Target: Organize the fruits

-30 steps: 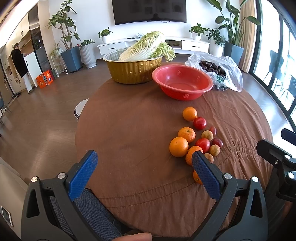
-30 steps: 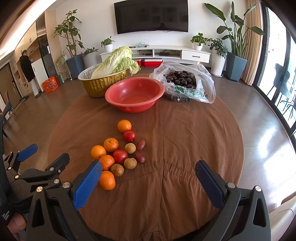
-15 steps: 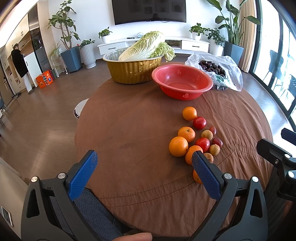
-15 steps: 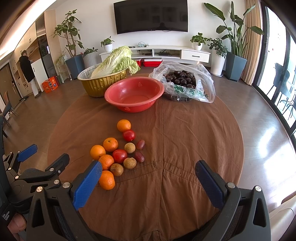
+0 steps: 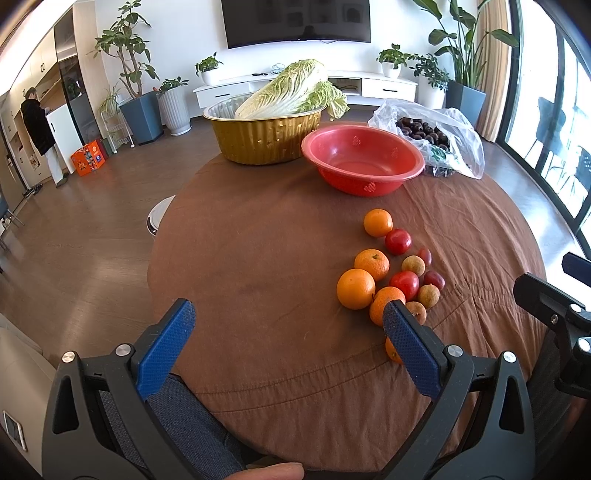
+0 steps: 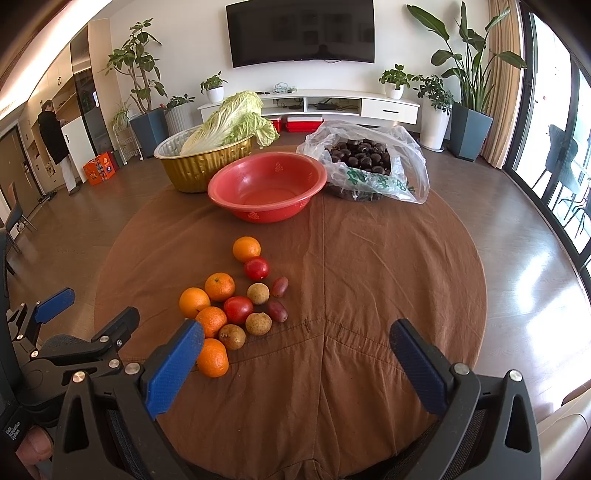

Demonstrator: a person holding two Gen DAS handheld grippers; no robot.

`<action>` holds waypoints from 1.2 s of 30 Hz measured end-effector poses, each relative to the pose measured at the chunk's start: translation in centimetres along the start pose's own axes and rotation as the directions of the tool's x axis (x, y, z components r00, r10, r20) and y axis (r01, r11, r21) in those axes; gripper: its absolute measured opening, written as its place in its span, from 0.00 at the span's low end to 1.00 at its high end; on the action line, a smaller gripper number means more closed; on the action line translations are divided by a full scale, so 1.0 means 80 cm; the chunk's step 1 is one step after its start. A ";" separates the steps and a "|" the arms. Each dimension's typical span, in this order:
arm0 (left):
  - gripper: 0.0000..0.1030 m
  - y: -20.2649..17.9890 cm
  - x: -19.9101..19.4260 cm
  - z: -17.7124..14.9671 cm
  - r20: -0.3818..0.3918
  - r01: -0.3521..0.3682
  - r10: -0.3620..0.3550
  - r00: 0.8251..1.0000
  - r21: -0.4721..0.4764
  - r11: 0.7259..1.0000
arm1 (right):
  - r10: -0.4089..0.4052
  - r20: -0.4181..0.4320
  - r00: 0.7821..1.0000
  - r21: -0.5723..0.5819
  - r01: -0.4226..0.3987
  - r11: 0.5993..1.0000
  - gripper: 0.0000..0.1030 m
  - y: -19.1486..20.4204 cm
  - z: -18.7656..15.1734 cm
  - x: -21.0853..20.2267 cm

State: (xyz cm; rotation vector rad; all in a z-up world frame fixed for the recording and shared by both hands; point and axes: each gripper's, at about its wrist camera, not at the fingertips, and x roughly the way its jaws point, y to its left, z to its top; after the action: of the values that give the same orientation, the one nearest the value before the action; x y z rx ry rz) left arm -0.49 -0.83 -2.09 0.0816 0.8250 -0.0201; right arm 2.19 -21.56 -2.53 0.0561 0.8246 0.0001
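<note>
A round table draped in a brown cloth (image 6: pixel 369 258) stands in a living room with a dark wood floor. At its far side sits a gold foil tray (image 6: pixel 195 162) holding a napa cabbage (image 6: pixel 229 122), and to the right a clear plastic bag (image 6: pixel 373 166) of dark chestnuts. Behind, a black television (image 6: pixel 301 31) hangs above a long white cabinet (image 6: pixel 332 105), flanked by potted plants (image 6: pixel 469 74). Far left, a person in a dark top (image 6: pixel 55 136) stands at the shelves — back turned.
</note>
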 end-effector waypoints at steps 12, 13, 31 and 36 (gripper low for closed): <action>1.00 0.011 0.006 0.004 0.001 0.017 -0.017 1.000 0.026 1.000 | 0.003 -0.006 1.000 -0.002 -0.003 1.000 1.00 -0.002 -0.005 0.010; 1.00 0.016 0.005 0.006 0.009 0.029 -0.029 1.000 0.028 0.999 | 0.005 -0.006 1.000 -0.001 -0.005 1.000 1.00 -0.004 -0.007 0.010; 1.00 0.049 0.078 0.050 -0.121 0.245 -0.221 0.968 0.246 0.938 | 0.159 -0.109 0.981 -0.071 -0.167 0.983 0.92 0.032 -0.048 0.057; 1.00 0.052 0.104 0.049 -0.175 0.282 -0.238 0.955 0.301 0.911 | 0.197 -0.148 0.969 -0.070 -0.209 0.975 0.83 0.051 -0.056 0.075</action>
State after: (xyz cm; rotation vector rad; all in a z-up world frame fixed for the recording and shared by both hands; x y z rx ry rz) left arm 8.25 3.12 -5.30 0.2849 0.9584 -0.4088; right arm 3.09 -17.13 -9.80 0.0608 0.9553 0.2346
